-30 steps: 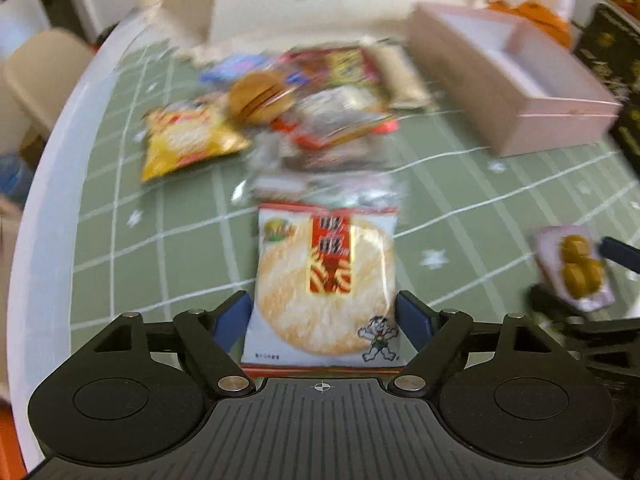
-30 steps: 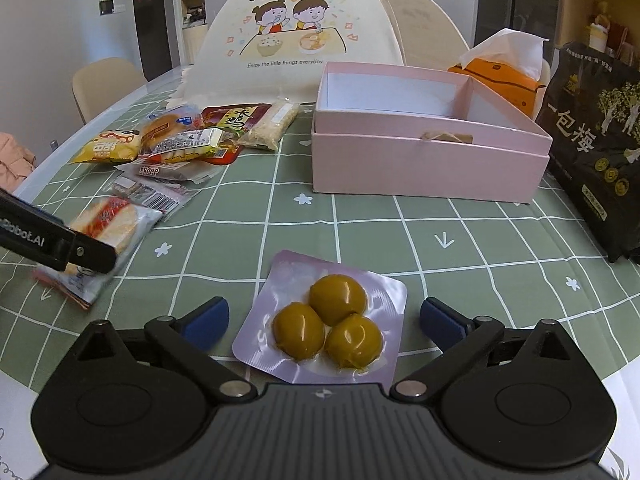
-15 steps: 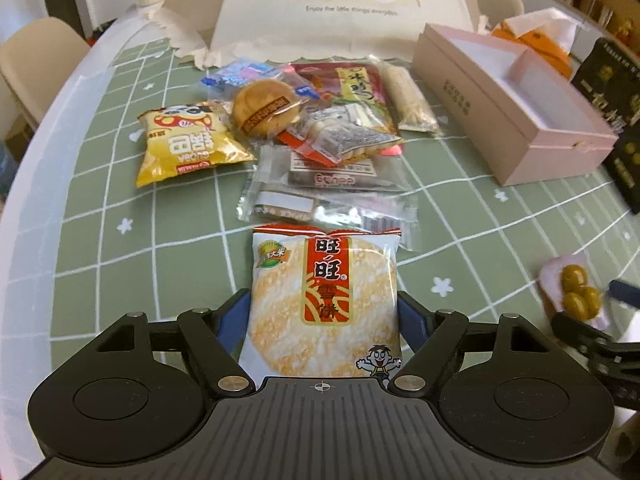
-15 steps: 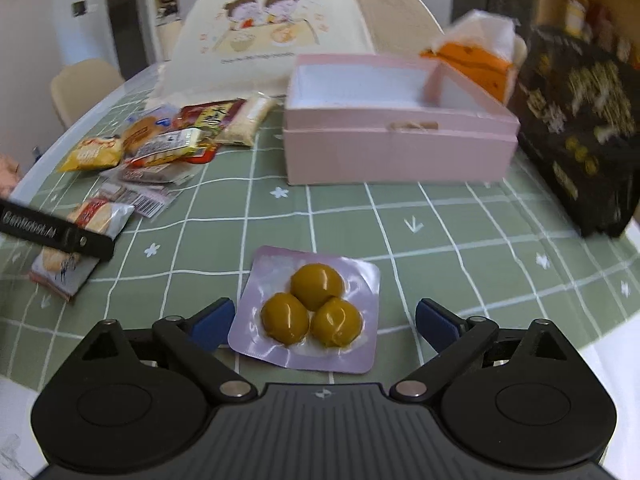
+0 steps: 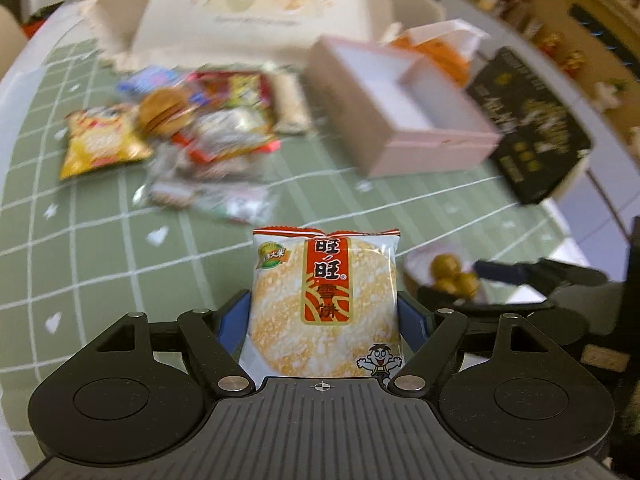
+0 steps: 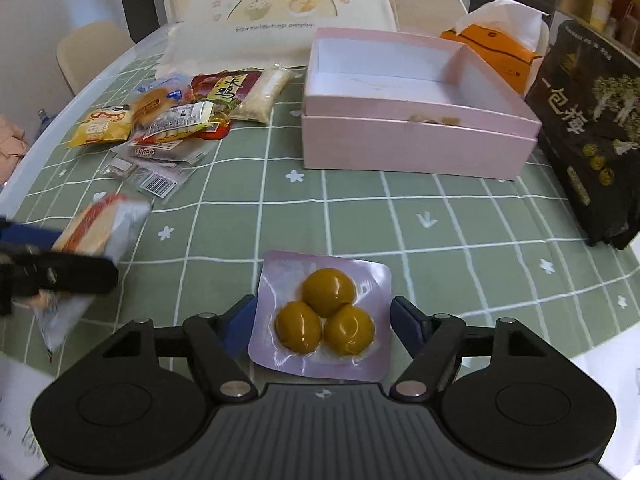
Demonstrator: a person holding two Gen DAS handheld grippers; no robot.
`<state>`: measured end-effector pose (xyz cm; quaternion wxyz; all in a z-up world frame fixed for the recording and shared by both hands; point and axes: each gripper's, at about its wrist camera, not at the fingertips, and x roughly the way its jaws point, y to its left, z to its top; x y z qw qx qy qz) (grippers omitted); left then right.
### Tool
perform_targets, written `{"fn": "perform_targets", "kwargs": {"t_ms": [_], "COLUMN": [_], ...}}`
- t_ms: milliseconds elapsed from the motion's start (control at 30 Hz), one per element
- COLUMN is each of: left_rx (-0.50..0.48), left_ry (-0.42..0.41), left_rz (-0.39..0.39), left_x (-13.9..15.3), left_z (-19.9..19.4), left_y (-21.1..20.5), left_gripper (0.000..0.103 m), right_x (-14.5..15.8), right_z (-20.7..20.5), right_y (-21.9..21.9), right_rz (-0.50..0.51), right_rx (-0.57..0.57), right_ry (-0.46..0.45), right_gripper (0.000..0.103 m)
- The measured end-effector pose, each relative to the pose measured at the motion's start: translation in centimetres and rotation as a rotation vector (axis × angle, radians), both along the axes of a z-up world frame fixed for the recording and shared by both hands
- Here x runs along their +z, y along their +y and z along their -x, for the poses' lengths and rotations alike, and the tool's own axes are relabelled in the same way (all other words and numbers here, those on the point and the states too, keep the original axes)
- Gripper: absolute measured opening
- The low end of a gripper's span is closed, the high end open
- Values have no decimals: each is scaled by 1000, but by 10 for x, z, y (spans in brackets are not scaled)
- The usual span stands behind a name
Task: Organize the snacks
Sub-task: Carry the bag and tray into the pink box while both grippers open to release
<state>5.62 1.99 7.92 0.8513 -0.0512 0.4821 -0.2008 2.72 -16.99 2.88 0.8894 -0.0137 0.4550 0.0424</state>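
Left hand-held gripper [image 5: 323, 316] has its blue pads pressed on both side edges of the glossy white-and-red rice cracker packet [image 5: 325, 304], gripping it, and the packet looks lifted clear of the bench [image 5: 100, 264] with its green, white-gridded cloth. Right hand-held gripper [image 6: 322, 322] has just been closing, and its blue fingertips [image 6: 240, 322] now sit against the sides of the flat lilac foil blister pack holding three smooth amber domes [image 6: 326, 314], clasping it; whether it has left the cloth I cannot tell. Further out on the left lies a loose heap of crinkly snack wrappers [image 6: 172, 120]: a yellow chip bag, a round brown cake in clear film, a red pouch, a pale grainy bar. To the right of that heap stands the rectangular pink cardboard box [image 6: 416, 148], open, white inside, with one divider wall. Beside it, a matte black bag with gold print [image 6: 592, 136]; behind it, an orange tissue pack [image 6: 492, 48]; farthest back, a cream fabric cover with a cartoon print [image 6: 280, 8].
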Motion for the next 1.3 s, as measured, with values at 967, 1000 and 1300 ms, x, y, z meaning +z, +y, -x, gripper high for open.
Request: {"fn": "perform_targets", "kwargs": {"t_ms": [967,1000,1300], "left_rx": [-134,-111,234], "left_ry": [-317,-335,-342], "left_rz": [-18,19,99], "left_x": [-12,-8,17], "left_z": [-156,-153,-137], "left_y": [-153,-146,-42], "left_gripper": [78,78,77], "right_x": [83,86,82], "right_z": [-69,-81,-198], "right_y": [-115,-120,-106], "right_rz": [2,-16,-130], "right_rx": [-107,-110,-66], "right_ry": [-267,-268,-228], "right_gripper": [72,72,76]}}
